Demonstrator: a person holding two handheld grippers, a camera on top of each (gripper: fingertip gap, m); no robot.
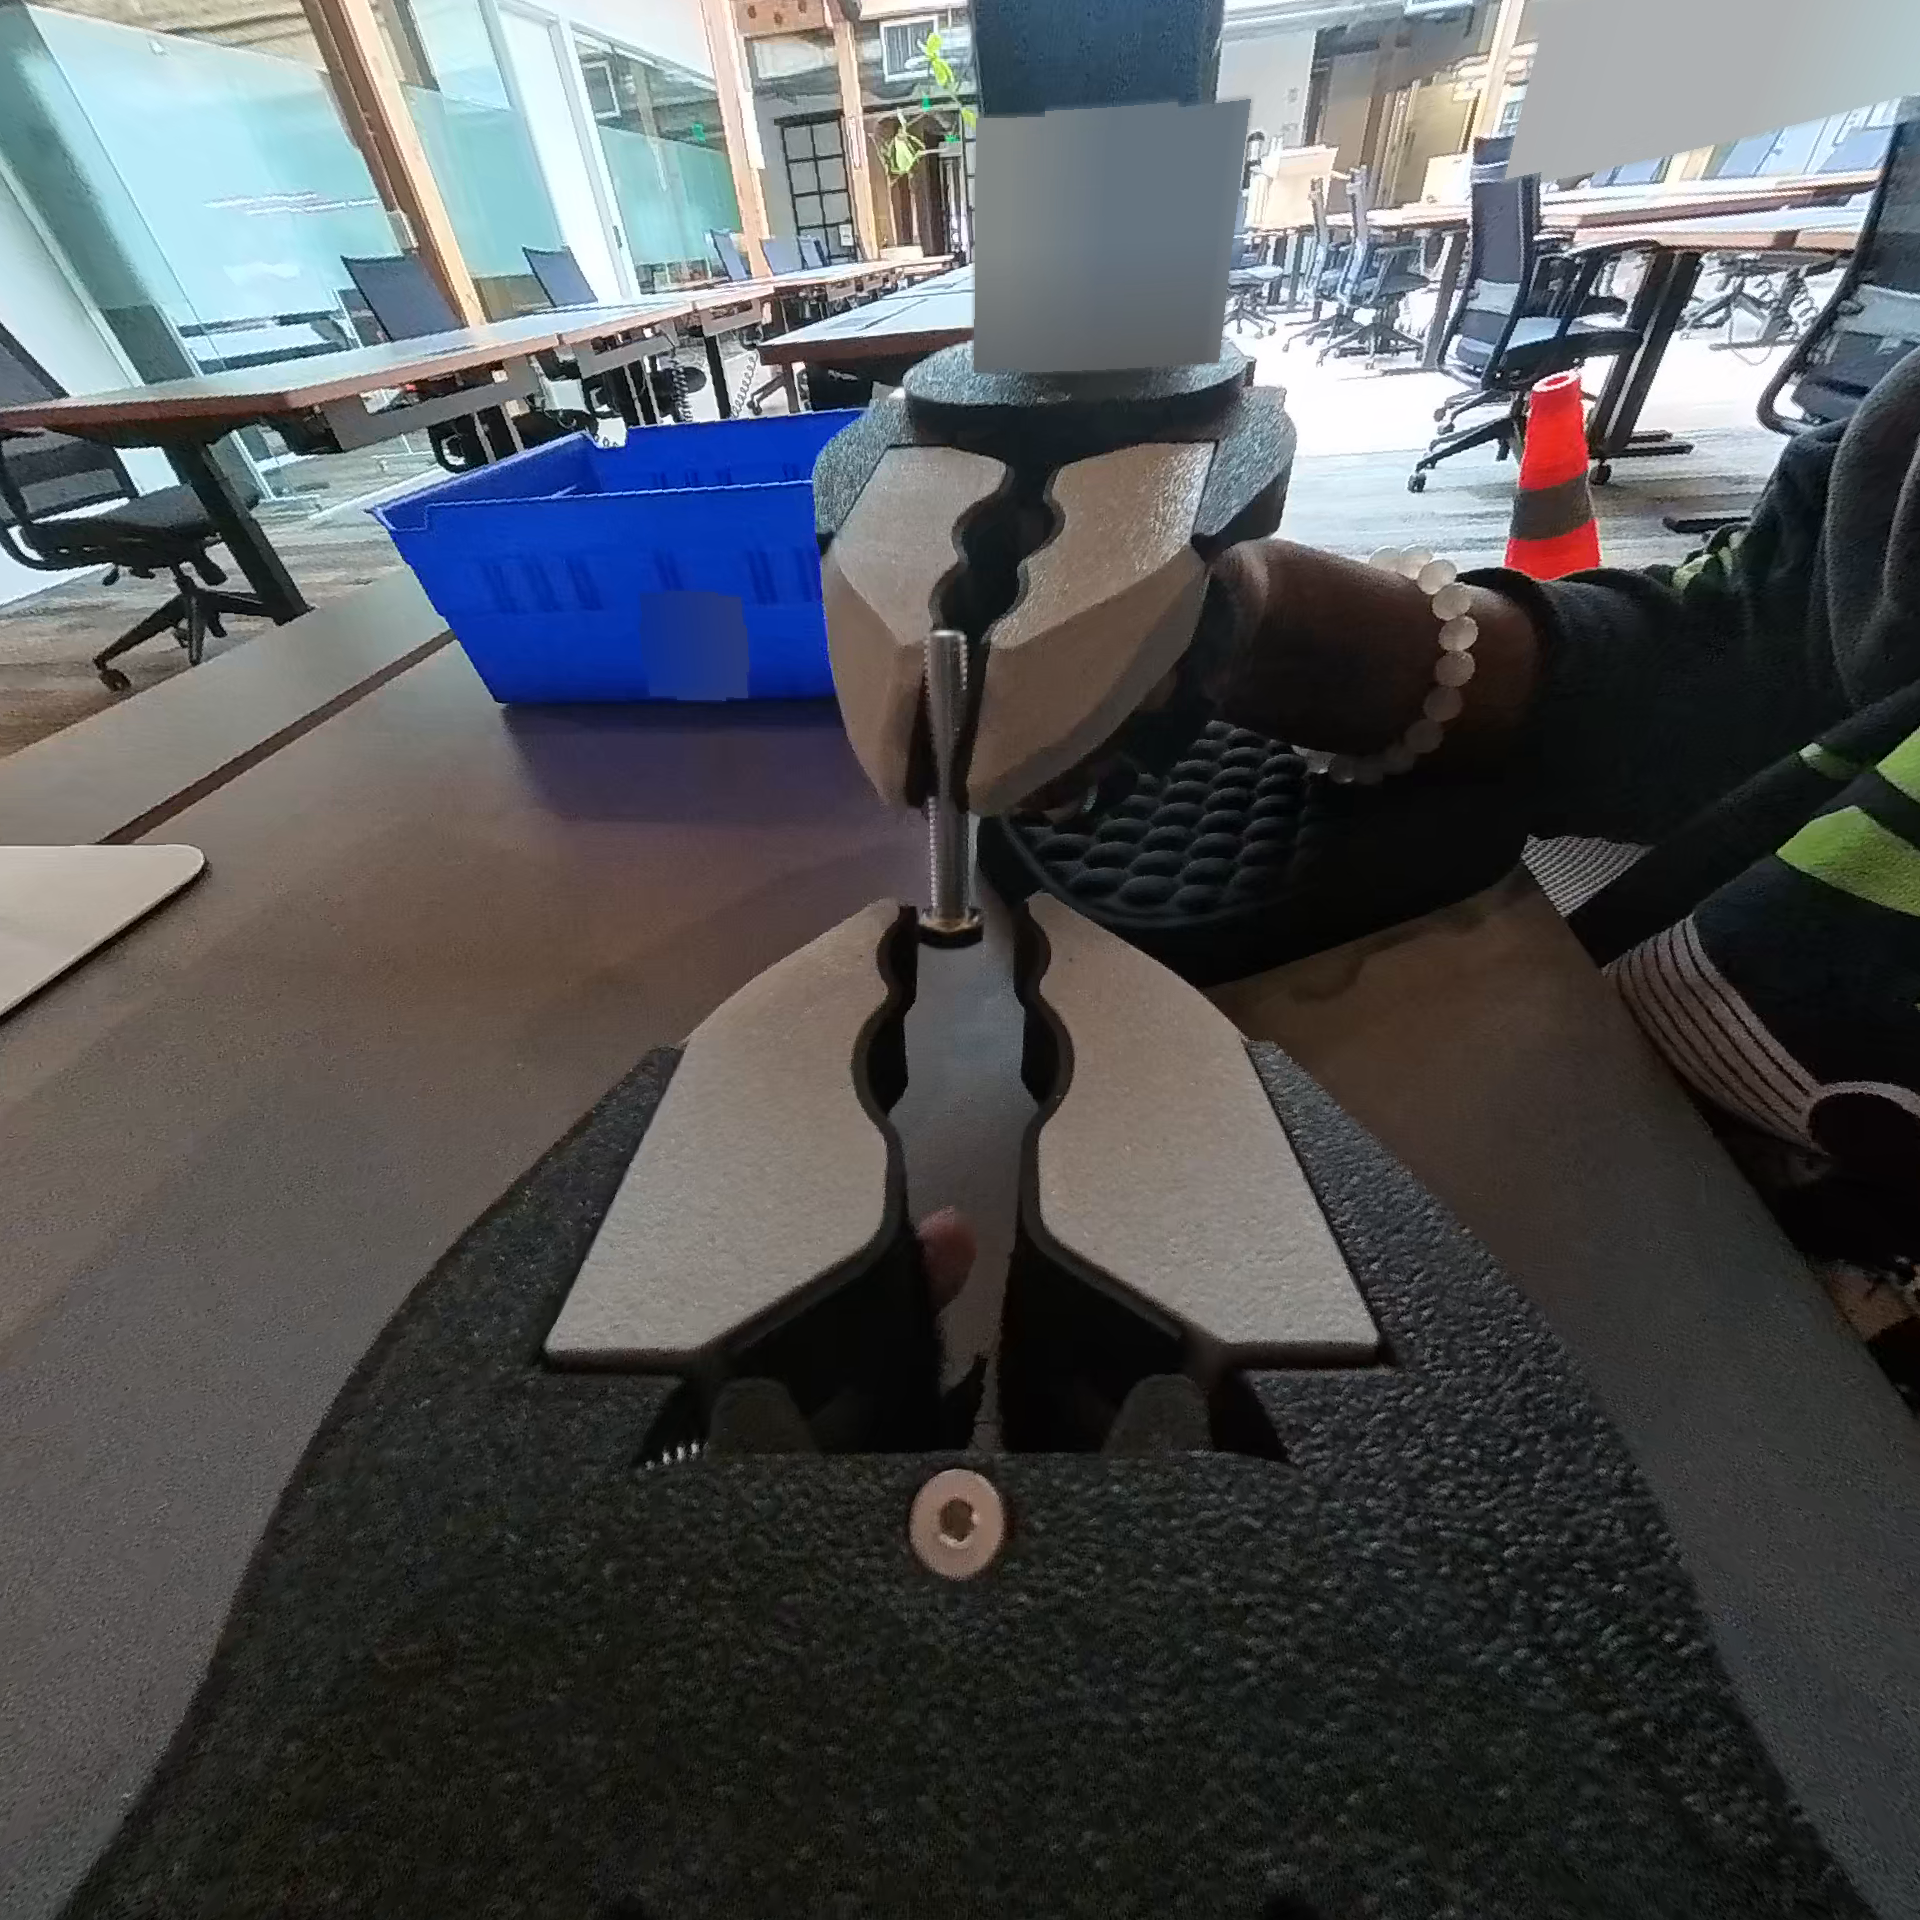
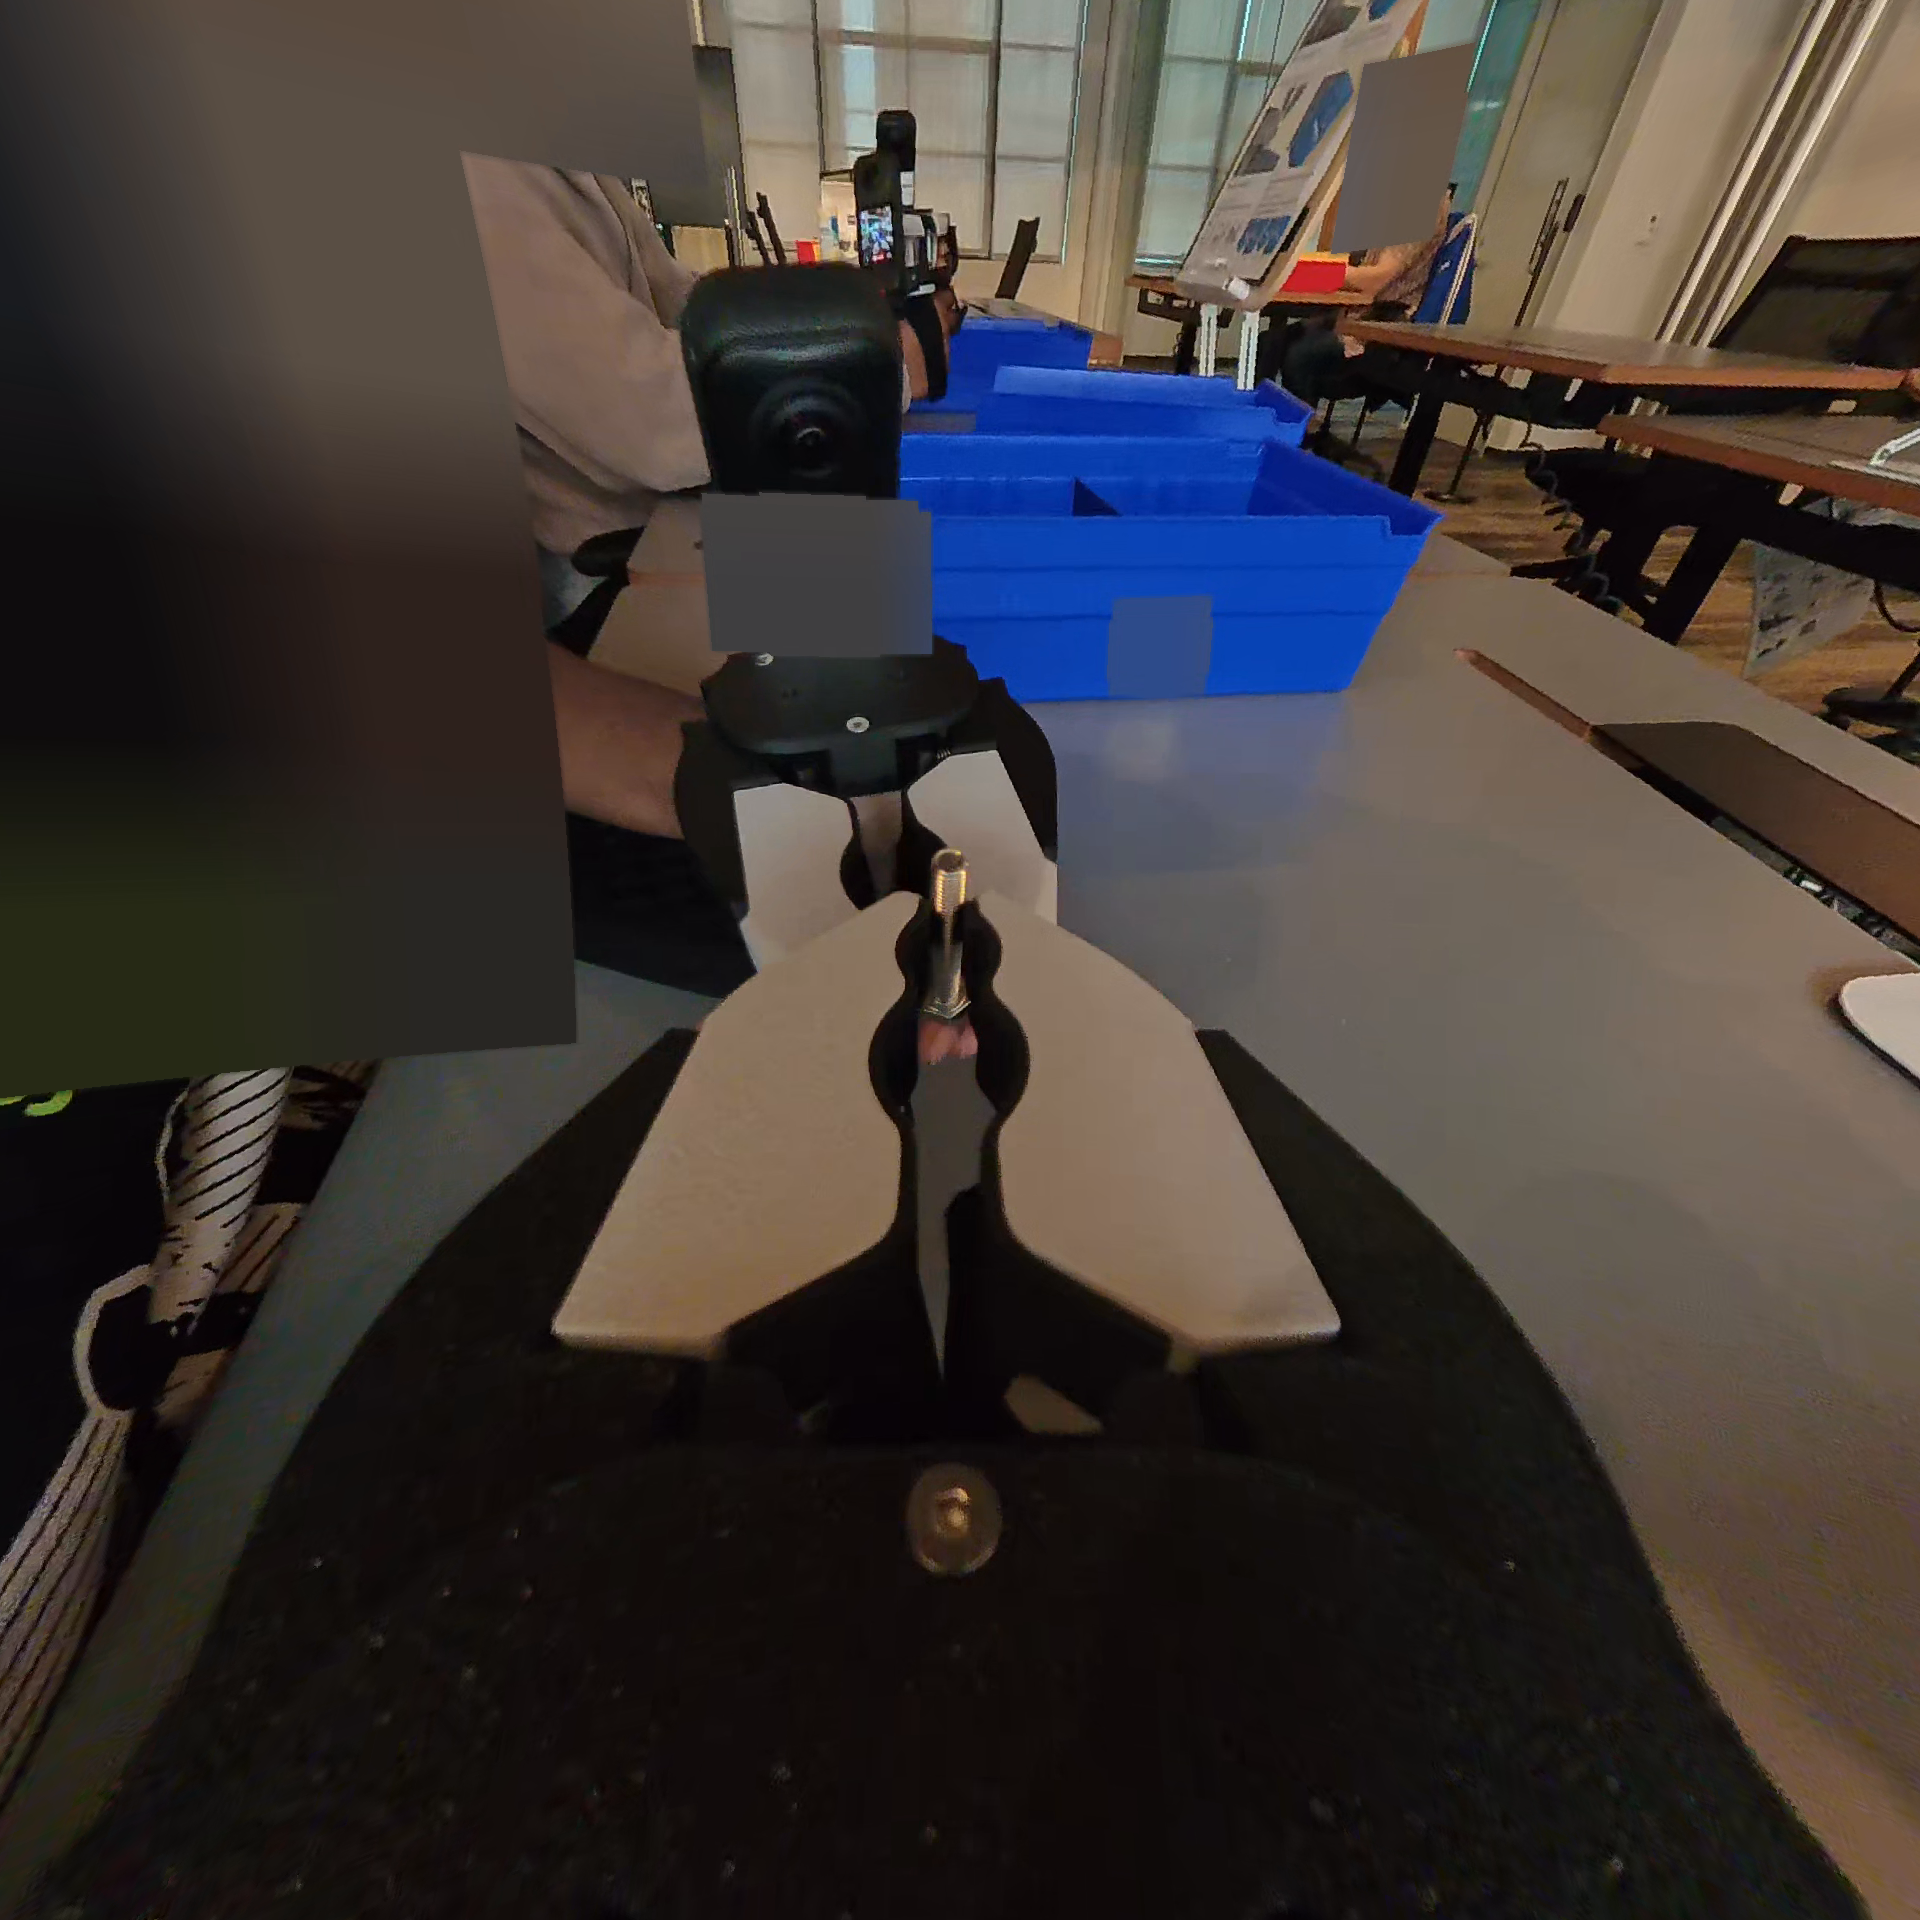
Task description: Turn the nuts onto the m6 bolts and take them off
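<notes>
Table (image 1: 436,1039): dark brown top, grey-looking in the right wrist view; carries everything below.

Bin (image 1: 623,561): blue plastic, on the table beyond the grippers; more blue bins (image 2: 1122,405) stand in a row behind it.

Mat (image 1: 1195,821): black, dimpled, on the table under the right gripper and the hand holding it.

Cone (image 1: 1553,478): orange with grey bands, on the floor past the table.

Right gripper (image 1: 951,717): pointed down toward the left gripper, its fingers clamped on the bolt's shank.

Left gripper (image 1: 961,920): fingers apart, tips flanking the bolt's lower end; neither pad presses on it, with a clear gap on the right-hand side.

Bolt (image 1: 948,779): silver, threaded, upright between the two grippers, well above the table.

Nut (image 1: 948,927): on the bolt's lower end, between the left fingertips, just beside the left-hand tip.
</notes>
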